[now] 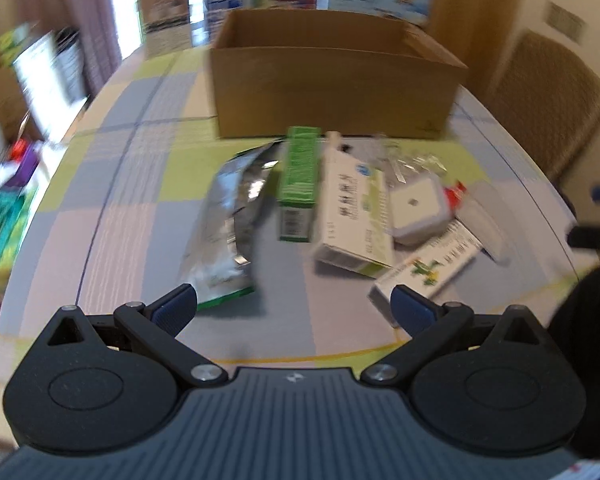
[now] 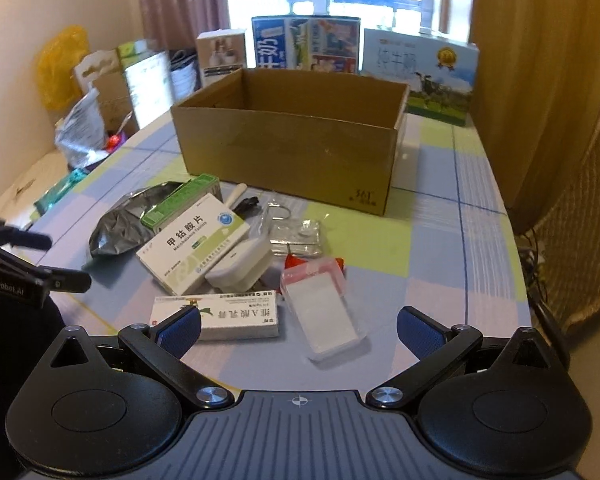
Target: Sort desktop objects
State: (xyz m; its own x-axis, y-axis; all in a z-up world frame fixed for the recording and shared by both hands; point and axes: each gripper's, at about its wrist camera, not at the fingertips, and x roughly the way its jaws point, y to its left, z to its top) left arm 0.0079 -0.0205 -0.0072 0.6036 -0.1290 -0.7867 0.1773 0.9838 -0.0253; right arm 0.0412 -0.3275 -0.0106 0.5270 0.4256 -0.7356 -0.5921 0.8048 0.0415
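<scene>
**K:** Left gripper (image 1: 294, 306) jaws apart, nothing between them, low over the near edge of the table (image 1: 132, 216). Right gripper (image 2: 298, 330) likewise spread and empty.

**M:** Surface?

**K:** Checked tablecloth, pale blue, lilac and lime squares. Window and curtains behind, milk cartons (image 2: 306, 46) lined along the far edge, wicker chair (image 2: 580, 216) on the right.

**M:** Where's the stuff to sort?

**K:** One pile mid-table, in front of the cardboard box (image 2: 288, 152). Foil bag (image 1: 224, 220) on the left, green box (image 1: 298, 176) lying partly on it, white medicine box (image 1: 354, 216) beside that, then a white square block (image 1: 416, 208) touching it. Long white box with a plant print (image 1: 424, 268) is nearest, just ahead of the left gripper's right finger.

**M:** View differences?

**K:** Left view is motion-blurred. Right view is sharp and adds a clear plastic case (image 2: 324, 312) close to its jaws, a blister pack (image 2: 296, 236) and a small black item behind the pile; can't identify that one. It also catches the left gripper at the frame's left edge, plus clutter beside the table. Left view shows clutter too, smeared.

**M:** Box contents?

**K:** Open top. Visible inner walls are bare; floor is hidden in both views, can't tell.
</scene>
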